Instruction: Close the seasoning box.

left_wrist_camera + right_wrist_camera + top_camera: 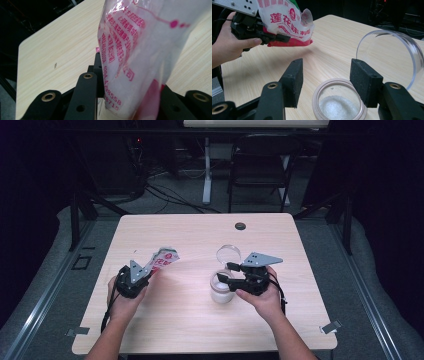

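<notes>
My left gripper (145, 270) is shut on a plastic bag (164, 258), white with red print, and holds it tilted above the table's left side. In the left gripper view the bag (140, 50) sits between the black jaws (126, 83). The right gripper view shows the bag (287, 22) in that gripper (265, 36), off to the left. My right gripper (227, 272) has a glass jar (221, 294) between its jaws. In its own view the right gripper (325, 72) flanks the jar's pink rim (315, 100), with white granules inside. I cannot make out if the pads press. The clear lid (387, 55) stands up behind.
The wooden table (190, 320) has a small black round cap (240, 226) near its far edge. Beyond it are a black folding chair (260, 165), a white desk leg (206, 175) and cables on the floor. Metal clips (330, 326) sit at the near corners.
</notes>
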`<action>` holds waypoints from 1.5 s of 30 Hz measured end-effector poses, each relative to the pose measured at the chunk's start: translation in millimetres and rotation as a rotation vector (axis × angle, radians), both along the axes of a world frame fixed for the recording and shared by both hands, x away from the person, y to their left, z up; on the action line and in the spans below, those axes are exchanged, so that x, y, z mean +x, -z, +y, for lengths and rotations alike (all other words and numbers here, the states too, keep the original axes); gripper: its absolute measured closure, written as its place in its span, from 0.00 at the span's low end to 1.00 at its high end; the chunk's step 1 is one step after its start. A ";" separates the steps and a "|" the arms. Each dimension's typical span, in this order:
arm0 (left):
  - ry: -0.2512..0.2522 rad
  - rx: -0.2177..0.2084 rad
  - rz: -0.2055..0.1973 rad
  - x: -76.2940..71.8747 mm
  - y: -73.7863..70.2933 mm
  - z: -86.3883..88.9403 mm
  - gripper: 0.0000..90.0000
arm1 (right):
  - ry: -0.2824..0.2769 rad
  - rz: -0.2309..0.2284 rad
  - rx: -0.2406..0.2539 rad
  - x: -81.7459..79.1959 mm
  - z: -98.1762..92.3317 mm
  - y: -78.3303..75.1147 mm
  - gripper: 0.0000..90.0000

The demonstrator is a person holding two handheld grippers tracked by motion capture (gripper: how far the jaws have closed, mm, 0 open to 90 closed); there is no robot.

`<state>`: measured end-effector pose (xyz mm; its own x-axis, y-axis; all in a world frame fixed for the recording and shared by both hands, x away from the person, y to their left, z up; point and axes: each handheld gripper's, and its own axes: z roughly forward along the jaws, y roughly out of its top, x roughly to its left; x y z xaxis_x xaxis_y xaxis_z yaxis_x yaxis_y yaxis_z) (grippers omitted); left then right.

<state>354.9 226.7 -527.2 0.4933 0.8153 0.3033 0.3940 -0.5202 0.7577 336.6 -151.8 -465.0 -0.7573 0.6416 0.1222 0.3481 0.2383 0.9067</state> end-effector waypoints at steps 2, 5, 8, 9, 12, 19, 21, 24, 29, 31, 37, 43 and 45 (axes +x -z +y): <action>-0.011 0.006 0.001 0.5 1.0 2.6 0.84 | 0.000 0.000 -0.001 0.5 -0.5 0.5 0.49; -0.040 0.015 0.005 2.0 3.0 8.3 0.84 | 0.011 0.002 -0.009 1.1 -1.4 1.5 0.51; -0.073 -0.002 0.017 4.1 5.4 16.4 0.84 | 0.013 0.008 -0.013 2.1 -3.3 1.6 0.53; -0.084 -0.011 0.019 4.6 6.3 18.7 0.84 | 0.017 0.009 -0.014 2.4 -3.8 1.8 0.55; -0.112 -0.003 0.021 6.2 7.9 23.5 0.84 | 0.004 0.002 -0.027 2.7 -4.5 2.5 0.60; -0.161 0.007 0.036 10.6 13.1 29.8 0.84 | 0.007 0.004 -0.044 3.5 -3.2 4.7 0.60; -0.173 0.006 0.038 10.9 13.8 31.7 0.84 | 0.007 0.001 -0.028 3.6 -2.7 5.0 0.58; -0.194 0.003 0.034 11.3 13.9 35.7 0.84 | 0.009 -0.002 -0.034 4.0 -2.5 5.2 0.56; -0.217 -0.006 0.049 12.6 16.1 39.8 0.83 | 0.015 -0.006 -0.036 4.3 -2.3 5.9 0.53; -0.220 -0.009 0.059 13.0 17.4 40.3 0.83 | 0.019 -0.006 -0.037 4.3 -2.0 6.2 0.52; -0.224 -0.016 0.068 13.4 17.8 40.4 0.81 | 0.024 -0.003 -0.044 4.1 -1.5 6.8 0.52; -0.221 -0.019 0.066 12.0 18.0 39.4 0.77 | 0.016 0.004 -0.044 4.1 -1.0 7.1 0.54; -0.219 -0.016 0.052 9.9 16.8 38.1 0.71 | 0.014 0.007 -0.047 4.0 -1.3 6.9 0.55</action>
